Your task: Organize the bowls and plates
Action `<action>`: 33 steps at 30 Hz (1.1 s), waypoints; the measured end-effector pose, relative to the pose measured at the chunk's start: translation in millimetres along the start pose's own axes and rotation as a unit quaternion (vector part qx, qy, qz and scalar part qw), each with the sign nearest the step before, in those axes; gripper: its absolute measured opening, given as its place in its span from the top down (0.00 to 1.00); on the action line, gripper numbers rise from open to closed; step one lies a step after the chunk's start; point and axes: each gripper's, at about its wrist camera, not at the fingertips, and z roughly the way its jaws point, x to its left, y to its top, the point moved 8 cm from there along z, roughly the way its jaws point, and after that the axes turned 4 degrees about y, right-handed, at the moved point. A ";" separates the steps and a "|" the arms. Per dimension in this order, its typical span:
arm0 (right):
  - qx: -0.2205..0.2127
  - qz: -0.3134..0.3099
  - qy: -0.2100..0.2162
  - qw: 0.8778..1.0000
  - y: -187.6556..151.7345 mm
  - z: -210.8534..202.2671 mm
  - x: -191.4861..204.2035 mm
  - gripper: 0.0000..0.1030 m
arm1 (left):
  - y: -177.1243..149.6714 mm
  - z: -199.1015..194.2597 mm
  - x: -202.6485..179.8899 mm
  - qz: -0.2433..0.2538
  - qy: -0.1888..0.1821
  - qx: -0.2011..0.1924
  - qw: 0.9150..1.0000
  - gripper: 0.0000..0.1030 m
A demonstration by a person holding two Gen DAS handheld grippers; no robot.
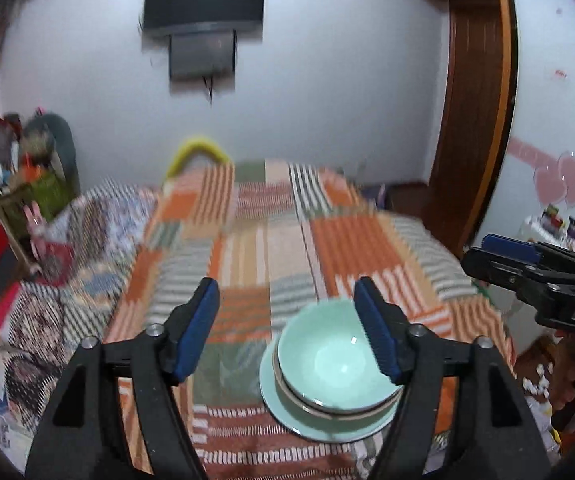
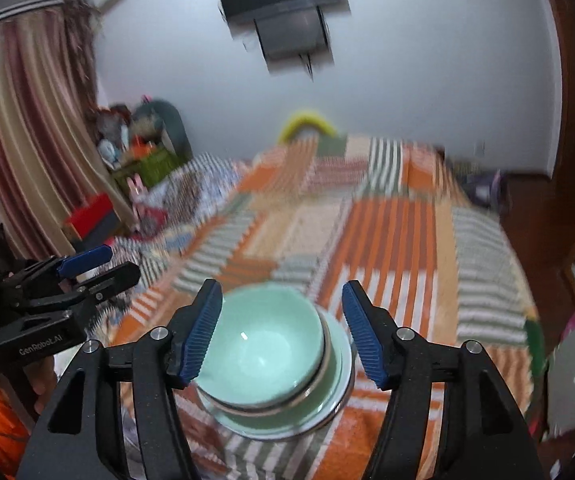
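The bowl (image 1: 333, 364) sits stacked on a plate (image 1: 287, 408) on the striped bedspread (image 1: 255, 248), beneath the left gripper (image 1: 287, 328), jaws wide and empty. In the right wrist view, the right gripper (image 2: 283, 328) hangs above the same bowl (image 2: 263, 344), jaws apart, gripping nothing.

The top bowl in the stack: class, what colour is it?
Pale mint green; the bowl shows best in the left wrist view.
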 end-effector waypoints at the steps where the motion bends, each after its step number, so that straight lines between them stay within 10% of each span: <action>1: -0.015 -0.005 0.001 1.000 4.9 -6.2 5.0 0.37 | 6.3 -10.2 0.0 0.000 0.004 -0.018 1.000 0.24; 16: -0.138 -0.058 -0.001 0.989 28.3 -71.0 49.1 0.01 | 31.7 -81.3 0.9 -0.010 0.015 -0.124 0.992 0.00; 33: -0.134 -0.060 -0.008 0.989 23.8 -67.5 52.2 0.00 | 23.3 -82.6 1.6 -0.017 0.016 -0.123 0.992 0.00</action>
